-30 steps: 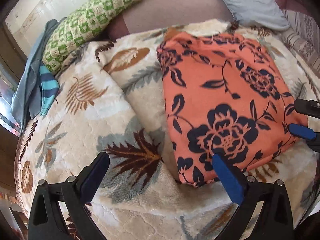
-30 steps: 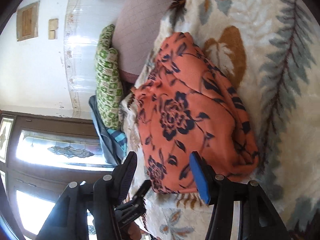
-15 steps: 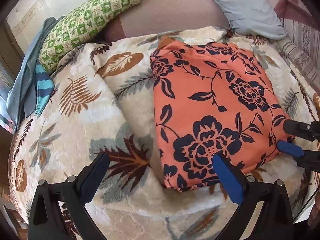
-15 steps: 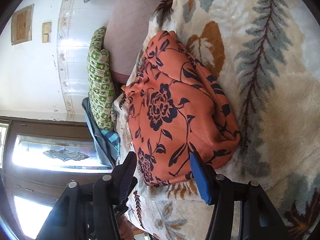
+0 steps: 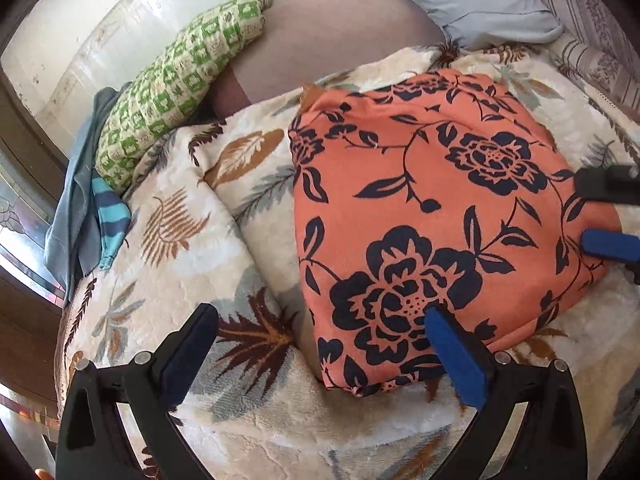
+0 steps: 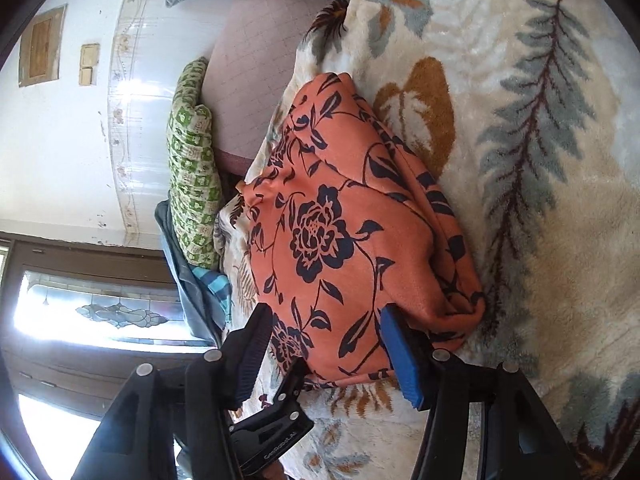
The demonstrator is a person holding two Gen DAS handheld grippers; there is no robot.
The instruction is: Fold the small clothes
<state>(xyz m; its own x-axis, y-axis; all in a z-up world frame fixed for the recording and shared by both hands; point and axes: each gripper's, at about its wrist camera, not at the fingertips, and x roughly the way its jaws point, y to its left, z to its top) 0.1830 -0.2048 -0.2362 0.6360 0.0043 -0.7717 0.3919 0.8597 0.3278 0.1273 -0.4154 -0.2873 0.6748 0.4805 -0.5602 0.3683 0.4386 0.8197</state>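
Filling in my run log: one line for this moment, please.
garment: folded, on blanket | left gripper: open, empty | right gripper: open, at garment edge

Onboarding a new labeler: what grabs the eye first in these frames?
The orange floral garment, folded into a thick pad, lies mid-frame on the leaf-print blanket. Both grippers are open at its near edges: the left gripper straddles its left corner, the right gripper its right side. Behind, a green checked pillow lies by the wall.
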